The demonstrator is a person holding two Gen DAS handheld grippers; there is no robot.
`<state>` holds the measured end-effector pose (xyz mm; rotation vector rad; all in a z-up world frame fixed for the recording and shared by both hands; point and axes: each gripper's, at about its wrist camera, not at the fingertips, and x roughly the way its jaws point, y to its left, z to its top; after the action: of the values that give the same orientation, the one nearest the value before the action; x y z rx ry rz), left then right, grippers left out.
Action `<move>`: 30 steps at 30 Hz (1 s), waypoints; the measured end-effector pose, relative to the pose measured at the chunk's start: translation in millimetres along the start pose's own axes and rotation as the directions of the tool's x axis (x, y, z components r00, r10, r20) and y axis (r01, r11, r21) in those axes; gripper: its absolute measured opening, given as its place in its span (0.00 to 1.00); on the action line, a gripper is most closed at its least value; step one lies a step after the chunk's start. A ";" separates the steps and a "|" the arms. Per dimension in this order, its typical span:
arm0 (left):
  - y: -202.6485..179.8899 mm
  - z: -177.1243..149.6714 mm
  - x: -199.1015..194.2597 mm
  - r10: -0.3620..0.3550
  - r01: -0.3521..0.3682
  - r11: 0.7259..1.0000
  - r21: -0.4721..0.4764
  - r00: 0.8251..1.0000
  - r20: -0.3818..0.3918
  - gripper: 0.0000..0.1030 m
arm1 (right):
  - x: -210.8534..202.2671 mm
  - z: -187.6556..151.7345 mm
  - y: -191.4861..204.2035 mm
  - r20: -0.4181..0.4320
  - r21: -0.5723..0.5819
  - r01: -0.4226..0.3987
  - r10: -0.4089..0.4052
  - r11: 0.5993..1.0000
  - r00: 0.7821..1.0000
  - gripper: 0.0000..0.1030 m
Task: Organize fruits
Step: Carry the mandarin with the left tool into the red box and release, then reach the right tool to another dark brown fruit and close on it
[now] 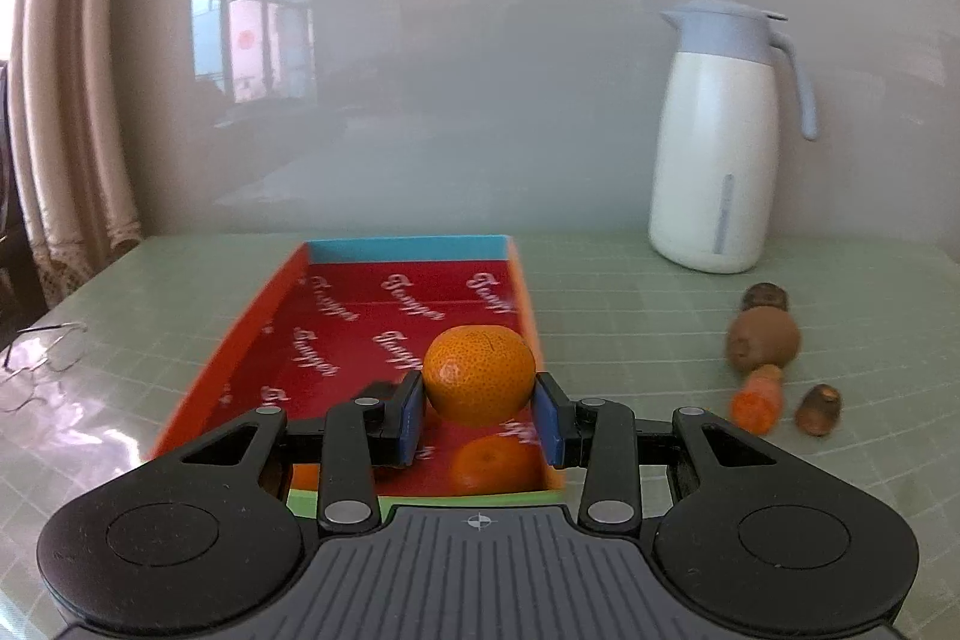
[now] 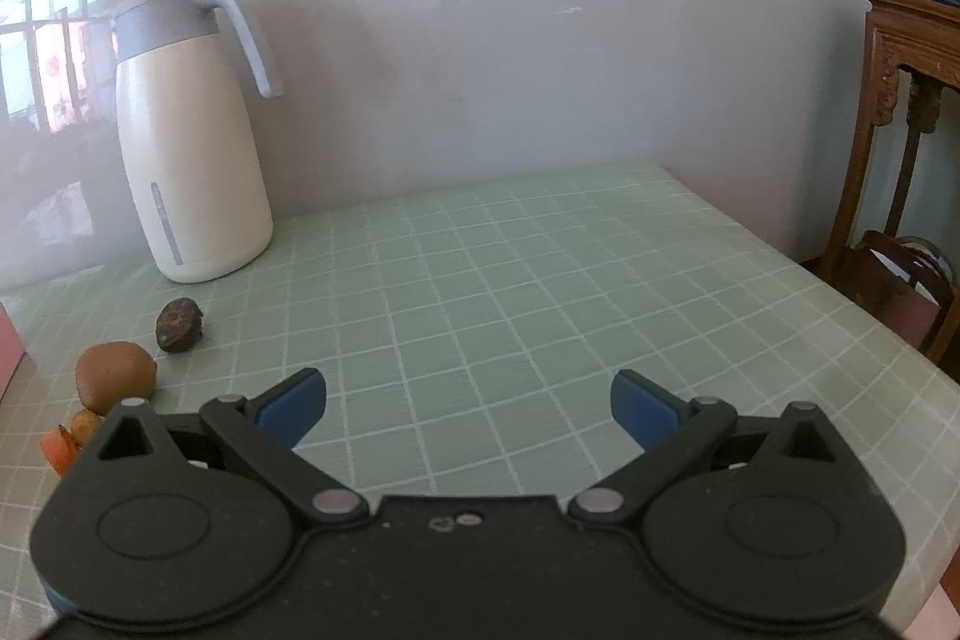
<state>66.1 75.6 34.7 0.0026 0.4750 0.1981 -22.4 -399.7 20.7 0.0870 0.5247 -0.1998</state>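
Your left gripper (image 1: 479, 415) was clamped on an orange (image 1: 479, 375), held over the near end of the red box (image 1: 360, 334), with a second orange (image 1: 495, 463) under it. Only the left view caught that; your right gripper (image 2: 468, 403) hung wide apart over bare table (image 2: 540, 268), kiwi (image 2: 116, 375) off left.

White cursive script repeats across the red inner floor of the cardboard tray (image 1: 360, 316), seen upside down and blurred; the word cannot be made out. Nothing else carries legible writing.
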 end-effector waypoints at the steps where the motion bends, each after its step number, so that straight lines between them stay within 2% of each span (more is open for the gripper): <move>1: 3.1 -0.5 0.5 0.005 -0.005 1.000 0.001 1.000 -0.003 0.37 | 0.4 -0.1 1.0 -0.001 -0.001 -0.001 0.001 1.000 1.000 0.99; 12: 24.5 -7.7 11.8 0.068 -0.068 0.998 -0.001 0.995 -0.069 0.38 | 1.2 1.0 8.4 -0.001 -0.004 -0.015 0.015 1.000 1.000 0.99; 14: 25.5 -8.0 10.3 0.080 -0.080 0.997 0.003 0.995 -0.061 0.42 | 1.0 1.1 9.3 0.000 -0.003 -0.018 0.018 1.000 1.000 0.99; 16: 26.4 -8.2 7.3 0.089 -0.089 0.996 0.002 0.995 -0.045 0.61 | 0.8 0.9 9.9 -0.001 -0.003 -0.022 0.022 1.000 1.000 0.99; 17: 26.7 -8.1 5.6 0.093 -0.093 0.996 0.003 0.995 -0.036 0.64 | 0.9 0.7 10.5 -0.002 -0.004 -0.022 0.022 1.000 1.000 0.99; 24: 29.9 -6.3 1.4 0.100 -0.101 0.995 -0.007 0.995 -0.018 0.68 | 0.6 0.1 9.6 -0.002 -0.006 -0.025 0.025 1.000 1.000 0.99; 26: 29.2 -5.9 0.4 0.100 -0.100 0.995 -0.004 0.995 -0.012 0.74 | 1.0 -0.2 9.8 -0.003 -0.008 -0.026 0.026 1.000 1.000 0.99; 28: 27.4 -5.5 -0.9 0.106 -0.106 0.994 0.006 0.994 0.004 0.85 | 1.1 -0.2 9.8 -0.004 -0.011 -0.027 0.027 1.000 1.000 0.99; 30: 26.6 -5.0 -2.2 0.107 -0.107 0.994 0.012 0.994 0.013 0.85 | 1.0 -0.1 9.4 -0.004 -0.012 -0.029 0.029 1.000 1.000 0.99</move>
<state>56.9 101.0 32.5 0.0413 0.4646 0.3005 -19.6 -390.7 20.4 0.0836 0.5283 -0.1685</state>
